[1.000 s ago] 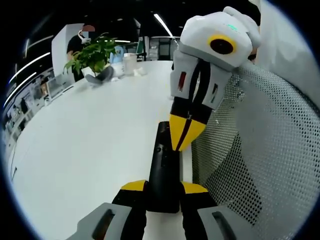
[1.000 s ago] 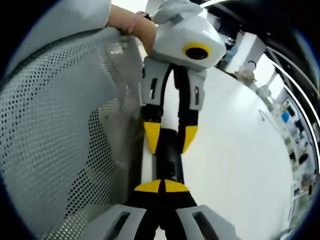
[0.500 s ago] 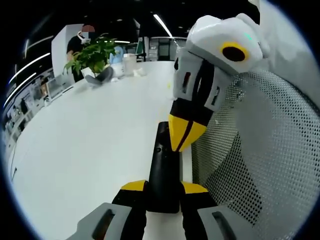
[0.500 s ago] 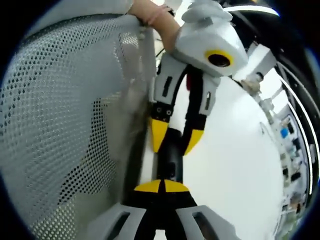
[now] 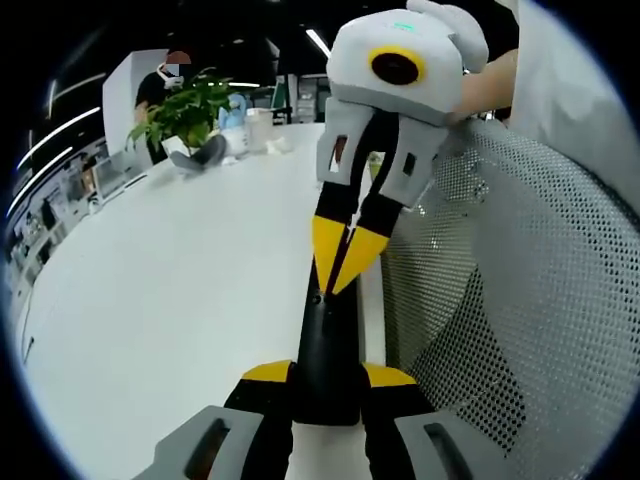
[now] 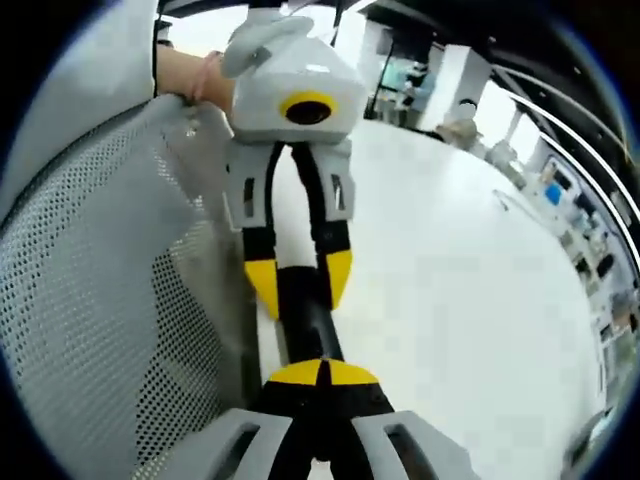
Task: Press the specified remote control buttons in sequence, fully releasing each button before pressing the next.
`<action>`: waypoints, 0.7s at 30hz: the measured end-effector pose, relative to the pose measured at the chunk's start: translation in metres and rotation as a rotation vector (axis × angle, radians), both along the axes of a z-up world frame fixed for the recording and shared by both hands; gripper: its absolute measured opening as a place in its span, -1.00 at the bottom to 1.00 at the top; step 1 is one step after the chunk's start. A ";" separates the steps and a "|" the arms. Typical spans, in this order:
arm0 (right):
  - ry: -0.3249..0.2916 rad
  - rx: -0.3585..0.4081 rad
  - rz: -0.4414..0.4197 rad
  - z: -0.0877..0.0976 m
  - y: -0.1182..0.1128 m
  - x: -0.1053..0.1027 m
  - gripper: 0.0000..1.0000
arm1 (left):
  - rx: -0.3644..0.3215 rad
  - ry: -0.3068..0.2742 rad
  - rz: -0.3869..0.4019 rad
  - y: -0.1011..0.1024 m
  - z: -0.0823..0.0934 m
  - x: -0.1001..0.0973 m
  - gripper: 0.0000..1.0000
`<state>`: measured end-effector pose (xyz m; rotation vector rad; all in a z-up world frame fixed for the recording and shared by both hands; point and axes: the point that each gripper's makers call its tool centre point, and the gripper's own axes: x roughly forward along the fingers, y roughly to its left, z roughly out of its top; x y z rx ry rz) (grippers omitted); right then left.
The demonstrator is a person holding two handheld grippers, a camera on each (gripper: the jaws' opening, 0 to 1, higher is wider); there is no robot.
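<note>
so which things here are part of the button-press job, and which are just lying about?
In the job:
- remote, black, held at one end by the left gripper
- right gripper, jaws together, tips on the remote's face
- white table under it

Lying about:
- mesh chair back beside the remote
- potted plant at the table's far end
- clutter near the plant, too small to tell

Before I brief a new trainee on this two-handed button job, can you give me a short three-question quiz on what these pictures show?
1. True or false: the left claw grips one end of the black remote.
2. The right claw's yellow tips are: A) spread wide apart, B) closed together over the remote, C) resting on the mesh chair back.
3. What stands at the far end of the white table?

Key: 1 true. 2 B. 3 A green potted plant.
</note>
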<state>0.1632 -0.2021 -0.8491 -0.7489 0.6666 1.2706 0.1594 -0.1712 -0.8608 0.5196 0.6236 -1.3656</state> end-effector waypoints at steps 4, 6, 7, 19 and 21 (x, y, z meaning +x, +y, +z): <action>0.032 0.006 0.005 -0.002 0.002 -0.005 -1.00 | 0.000 0.000 0.000 0.000 0.000 0.000 -0.51; 0.036 -0.002 0.005 -0.001 0.003 -0.004 -1.00 | 0.000 0.000 0.000 0.000 0.000 0.000 -0.51; 0.038 -0.003 0.004 -0.001 0.003 -0.003 -1.00 | 0.000 0.000 0.000 0.000 0.000 0.000 -0.51; 0.194 -0.041 -0.004 -0.002 0.004 -0.002 -1.00 | -0.001 0.001 0.000 0.000 0.001 0.000 -0.51; 0.205 -0.056 0.011 -0.003 0.004 -0.003 -1.00 | 0.000 0.001 0.000 0.000 0.000 0.000 -0.51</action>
